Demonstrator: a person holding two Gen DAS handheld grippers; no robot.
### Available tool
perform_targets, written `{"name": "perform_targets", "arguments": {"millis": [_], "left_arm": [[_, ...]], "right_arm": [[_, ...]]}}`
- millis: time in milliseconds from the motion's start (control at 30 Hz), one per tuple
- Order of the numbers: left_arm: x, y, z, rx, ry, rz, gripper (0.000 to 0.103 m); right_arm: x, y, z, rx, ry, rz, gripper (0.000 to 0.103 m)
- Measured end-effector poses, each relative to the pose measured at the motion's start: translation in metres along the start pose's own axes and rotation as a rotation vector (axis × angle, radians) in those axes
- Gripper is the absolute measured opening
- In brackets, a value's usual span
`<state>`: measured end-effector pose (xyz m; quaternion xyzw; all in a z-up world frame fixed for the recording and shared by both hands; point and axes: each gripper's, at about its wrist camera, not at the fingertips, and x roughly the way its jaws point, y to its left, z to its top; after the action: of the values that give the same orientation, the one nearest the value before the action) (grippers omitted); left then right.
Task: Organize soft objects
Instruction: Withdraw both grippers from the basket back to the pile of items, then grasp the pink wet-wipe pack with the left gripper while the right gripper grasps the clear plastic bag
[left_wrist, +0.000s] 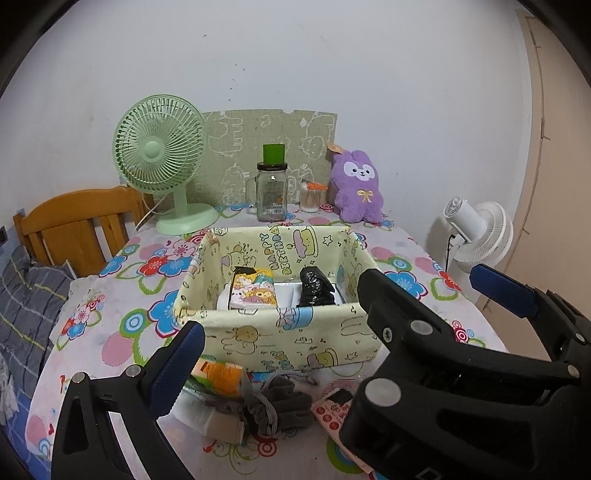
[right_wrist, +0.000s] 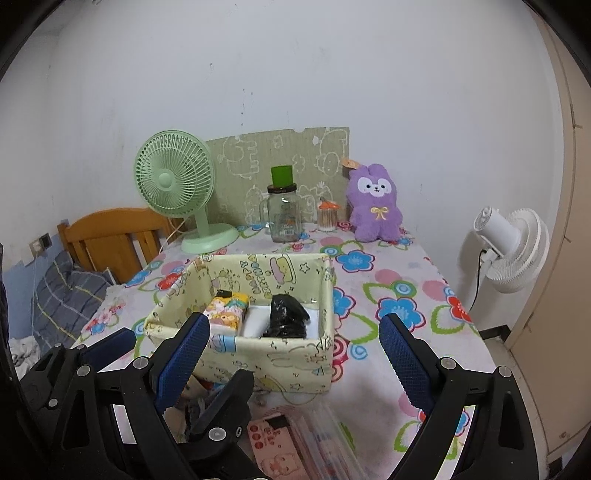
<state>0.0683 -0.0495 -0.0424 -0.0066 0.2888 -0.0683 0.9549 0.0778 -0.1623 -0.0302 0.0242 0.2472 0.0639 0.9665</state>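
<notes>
A pale yellow fabric storage box (left_wrist: 288, 332) (right_wrist: 273, 354) stands mid-table and holds a cartoon tissue pack (left_wrist: 253, 291) (right_wrist: 226, 312) and a black bundle (left_wrist: 316, 288) (right_wrist: 286, 316). In front of the box lie an orange-and-green packet (left_wrist: 219, 376), a grey drawstring pouch (left_wrist: 280, 404) and a pink cartoon pack (left_wrist: 332, 406) (right_wrist: 277, 448). My left gripper (left_wrist: 332, 321) is open and empty above these items, its right finger in front of the box corner. My right gripper (right_wrist: 295, 360) is open and empty, beside it to the right, before the box.
A green desk fan (left_wrist: 162, 162), a glass jar with a green lid (left_wrist: 272, 192), a cotton swab jar (left_wrist: 310, 197) and a purple plush (left_wrist: 356, 186) stand along the back wall. A white floor fan (left_wrist: 480, 229) is at right. A wooden bed frame (left_wrist: 81, 225) is at left.
</notes>
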Motion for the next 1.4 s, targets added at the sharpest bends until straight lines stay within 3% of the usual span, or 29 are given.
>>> {"name": "perform_targets", "arguments": {"millis": [267,967,1400], "left_arm": [[0.0,-0.005,-0.018,-0.007,0.029,0.0,0.103],[0.022,-0.022,-0.07,-0.048,0.16,0.006,0.102],[0.038,-0.03,-0.086,-0.049,0.234,0.012,0.097]], "right_arm": [[-0.004,-0.004,-0.015,-0.008,0.011,-0.004,0.095],[0.017,-0.028,-0.07,-0.005,0.15,0.006,0.094],[0.042,-0.047,-0.09,0.007,0.268,0.021,0.074]]}}
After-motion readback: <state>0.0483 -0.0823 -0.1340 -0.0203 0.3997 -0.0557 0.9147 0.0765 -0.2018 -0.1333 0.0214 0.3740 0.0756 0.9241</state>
